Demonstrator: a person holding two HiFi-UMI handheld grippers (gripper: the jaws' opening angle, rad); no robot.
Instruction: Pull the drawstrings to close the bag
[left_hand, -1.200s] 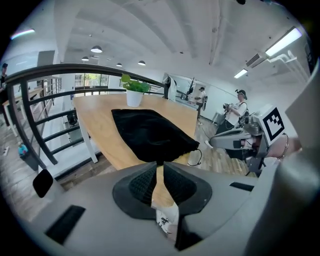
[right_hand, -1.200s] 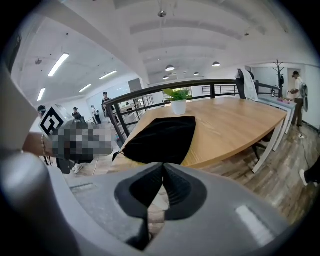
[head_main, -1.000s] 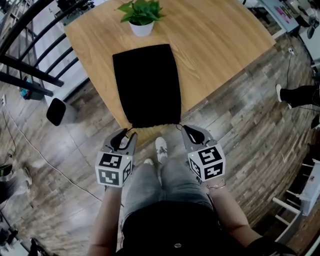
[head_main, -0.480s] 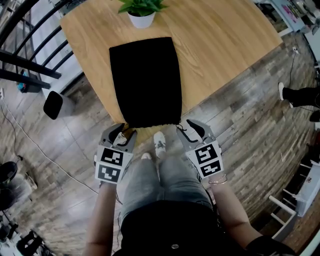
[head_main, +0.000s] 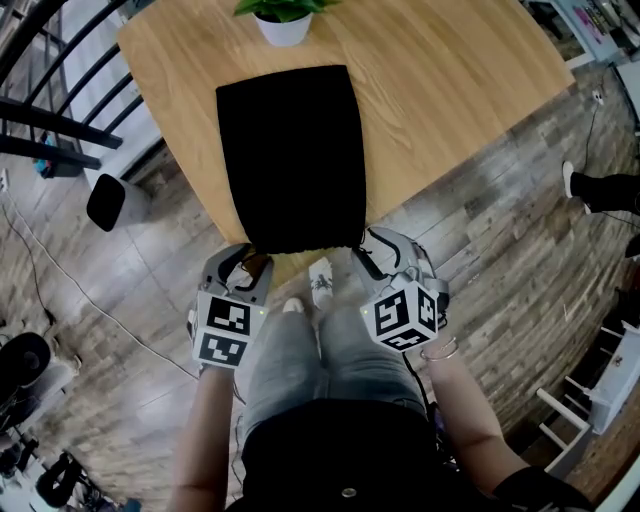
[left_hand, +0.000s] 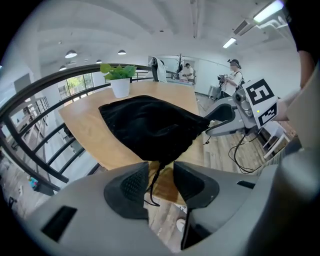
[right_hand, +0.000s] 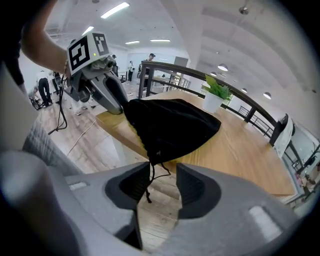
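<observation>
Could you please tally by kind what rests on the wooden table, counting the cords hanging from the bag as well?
Black drawstring bag: 1
Drawstrings: 2
Potted plant: 1
Total: 4

Left tool (head_main: 244, 264) agape, right tool (head_main: 381, 253) opening

Place: an open-plan lab or office floor is showing, up on a railed level
Ceiling: strip lights (right_hand: 116, 9) are glowing on a white ceiling
Background: people (left_hand: 232, 80) are standing at equipment
Edge: a black railing (left_hand: 37, 95) is running past the wooden bench (head_main: 450, 80)
Floor: cables (head_main: 120, 335) are trailing over planks (head_main: 520, 230)
</observation>
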